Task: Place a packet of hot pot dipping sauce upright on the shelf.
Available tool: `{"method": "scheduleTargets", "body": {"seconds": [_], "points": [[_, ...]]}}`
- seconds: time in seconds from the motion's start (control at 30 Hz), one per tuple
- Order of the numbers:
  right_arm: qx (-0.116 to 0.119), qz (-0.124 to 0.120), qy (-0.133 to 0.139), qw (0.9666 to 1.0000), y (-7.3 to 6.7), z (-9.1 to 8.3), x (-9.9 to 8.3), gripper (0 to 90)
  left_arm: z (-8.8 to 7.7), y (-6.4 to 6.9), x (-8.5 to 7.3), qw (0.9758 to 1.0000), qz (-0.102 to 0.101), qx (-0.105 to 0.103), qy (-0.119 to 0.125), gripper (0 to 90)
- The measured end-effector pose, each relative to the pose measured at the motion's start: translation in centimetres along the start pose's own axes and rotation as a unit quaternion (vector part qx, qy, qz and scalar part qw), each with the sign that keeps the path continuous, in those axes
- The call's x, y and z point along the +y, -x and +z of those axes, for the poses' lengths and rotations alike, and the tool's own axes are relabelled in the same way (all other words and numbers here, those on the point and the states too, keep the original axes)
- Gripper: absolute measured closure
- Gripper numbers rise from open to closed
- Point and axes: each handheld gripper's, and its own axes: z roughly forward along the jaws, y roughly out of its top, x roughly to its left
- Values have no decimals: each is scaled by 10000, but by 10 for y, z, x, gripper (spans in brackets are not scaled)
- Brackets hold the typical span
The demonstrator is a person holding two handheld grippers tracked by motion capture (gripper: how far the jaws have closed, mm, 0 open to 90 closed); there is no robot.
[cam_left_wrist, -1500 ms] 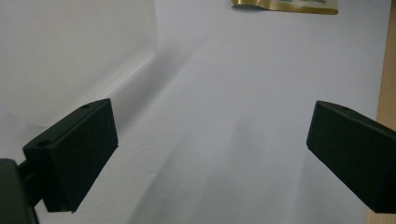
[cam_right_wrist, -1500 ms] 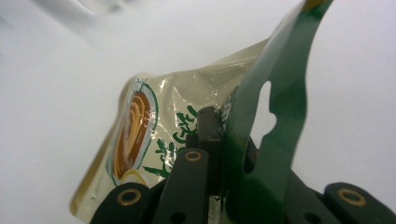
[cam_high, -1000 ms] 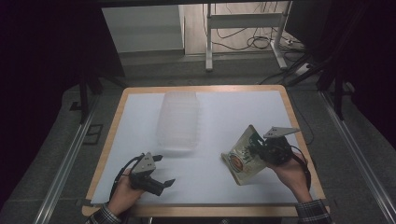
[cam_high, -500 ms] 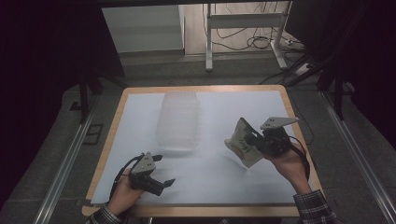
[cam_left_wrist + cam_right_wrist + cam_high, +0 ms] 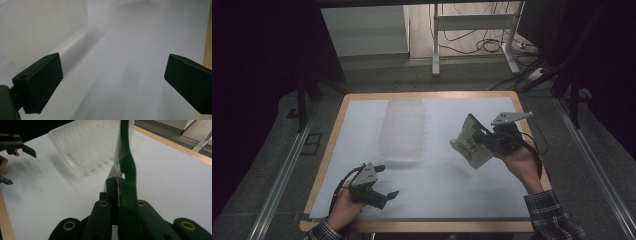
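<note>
A flat snack packet [image 5: 471,143], white and green with a red mark, hangs in the air over the right half of the table, pinched at one edge by my right gripper [image 5: 490,140], which is shut on it. In the right gripper view the packet [image 5: 127,167] stands edge-on, clamped between the two black jaws. A clear ribbed plastic container [image 5: 403,129] lies on the white sheet at the table's middle; the container [image 5: 86,147] lies ahead of the packet. My left gripper [image 5: 383,182] rests near the front left edge, open with nothing between its fingers [image 5: 40,82].
The white sheet [image 5: 437,185] covers a wooden-edged table [image 5: 343,110]. Dark floor and metal rails flank both sides. A desk frame and cables [image 5: 472,40] stand beyond the far edge. My left gripper [image 5: 15,150] sits at the left in the right gripper view.
My right gripper has lifted the packet off the sheet and carried it up and a little toward the far side. The left gripper has stayed where it was.
</note>
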Motion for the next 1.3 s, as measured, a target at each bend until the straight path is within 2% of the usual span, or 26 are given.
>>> {"method": "scheduleTargets", "body": {"seconds": [0.27, 0.67, 0.9, 1.3], "points": [[3, -168, 4, 9999, 7, 13, 19, 891, -2, -1, 0, 10000, -81, 7, 55, 14], [179, -310, -38, 9994, 17, 42, 46, 891, -3, -2, 1, 9999, -124, 31, 22, 19], [279, -402, -43, 9988, 20, 59, 64, 891, -2, -1, 1, 9999, -126, 12, -20, 22], [388, -592, -202, 9973, 21, 94, 86, 891, -3, -1, 1, 9998, -207, 22, 30, 29]]}}
